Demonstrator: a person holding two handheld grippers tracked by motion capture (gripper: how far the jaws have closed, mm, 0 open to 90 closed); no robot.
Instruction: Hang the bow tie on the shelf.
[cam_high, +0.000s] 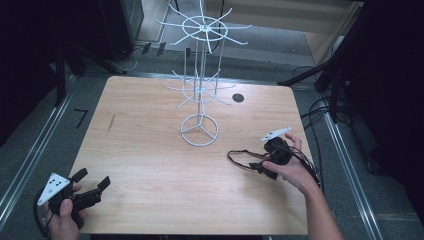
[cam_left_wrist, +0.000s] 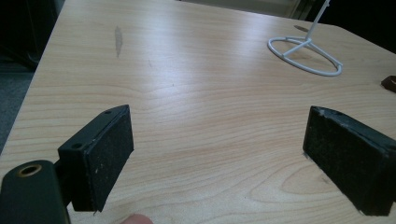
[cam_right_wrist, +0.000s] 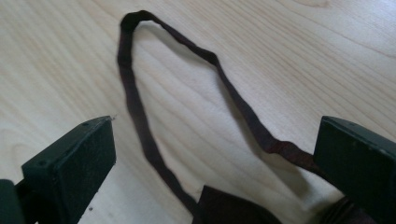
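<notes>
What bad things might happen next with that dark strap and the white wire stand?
The strap lies in a thin, floppy loop on the table between the open jaws of the right gripper, so it may slip out when pinched. The wire stand is tall on a small ring base with thin arms sticking out, so a bump or a tug from the strap could tip it. The left gripper sits at the table's near edge.

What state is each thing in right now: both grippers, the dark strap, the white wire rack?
Left gripper: open, empty, low over the wooden table.
Right gripper: open, jaws either side of the strap.
Dark brown strap loop: lying flat on the table, ungripped.
White wire display rack: upright, hooks bare.
</notes>
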